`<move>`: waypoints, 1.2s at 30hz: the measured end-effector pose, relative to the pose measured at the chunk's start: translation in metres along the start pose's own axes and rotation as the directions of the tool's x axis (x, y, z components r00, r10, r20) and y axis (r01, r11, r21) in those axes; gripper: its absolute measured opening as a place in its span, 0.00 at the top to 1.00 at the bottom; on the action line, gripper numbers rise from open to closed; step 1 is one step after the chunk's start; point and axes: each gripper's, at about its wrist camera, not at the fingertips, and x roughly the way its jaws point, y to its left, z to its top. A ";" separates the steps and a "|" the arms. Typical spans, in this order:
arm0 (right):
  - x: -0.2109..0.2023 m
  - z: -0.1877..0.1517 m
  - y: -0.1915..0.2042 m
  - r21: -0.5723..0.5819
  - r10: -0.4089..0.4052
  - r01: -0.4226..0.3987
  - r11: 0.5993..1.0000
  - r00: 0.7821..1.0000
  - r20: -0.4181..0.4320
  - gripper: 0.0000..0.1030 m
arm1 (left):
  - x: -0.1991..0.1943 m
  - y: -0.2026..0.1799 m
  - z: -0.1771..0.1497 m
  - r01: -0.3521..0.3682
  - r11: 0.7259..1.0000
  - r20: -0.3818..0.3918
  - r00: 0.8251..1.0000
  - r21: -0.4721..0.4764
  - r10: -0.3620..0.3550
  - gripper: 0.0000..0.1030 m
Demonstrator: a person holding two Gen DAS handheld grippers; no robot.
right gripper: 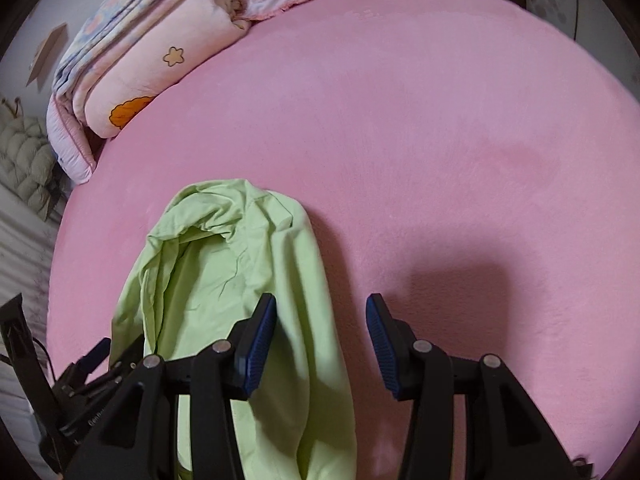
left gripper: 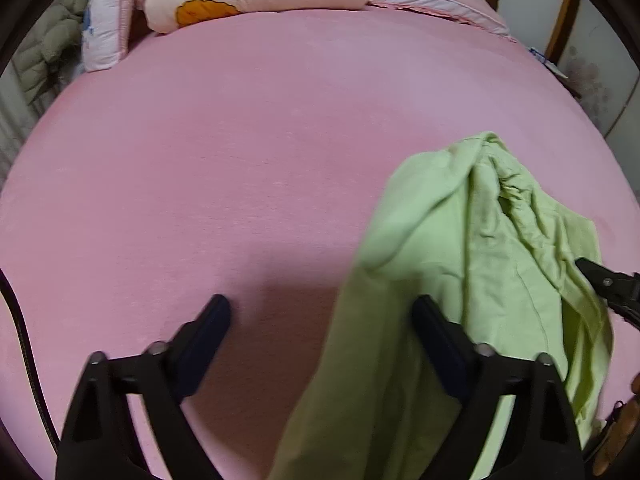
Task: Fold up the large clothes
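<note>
Green garment point(right gripper: 248, 280) lower end cut off, blurred.

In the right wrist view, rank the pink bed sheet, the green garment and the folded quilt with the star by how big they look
1. pink bed sheet
2. green garment
3. folded quilt, though it lies farther from the camera, so it may only look smaller.

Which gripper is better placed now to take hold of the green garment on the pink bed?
Probably the left gripper: its open jaws already have a band of the green garment between them. The right gripper is open mostly over bare pink bed, with the garment at its left finger.
</note>
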 end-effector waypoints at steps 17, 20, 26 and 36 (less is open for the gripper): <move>-0.131 -0.051 0.022 -0.234 0.229 -0.173 0.957 0.944 0.239 0.96 | -0.138 0.020 -0.033 0.327 0.945 0.226 0.921 -0.006 -0.317 0.95; -0.179 -0.099 0.010 -0.294 0.303 -0.218 0.931 0.910 0.284 0.95 | -0.174 0.049 -0.081 0.397 0.918 0.258 0.887 -0.002 -0.383 0.94; -0.207 -0.219 -0.027 -0.331 0.214 -0.127 0.935 0.946 0.243 0.84 | -0.191 0.087 -0.197 0.353 0.935 0.168 0.923 -0.013 -0.346 0.91; -0.192 -0.313 -0.079 -0.097 0.118 -0.118 0.988 0.993 -0.002 0.73 | -0.185 0.119 -0.313 0.301 0.917 -0.019 0.948 -0.263 -0.317 0.79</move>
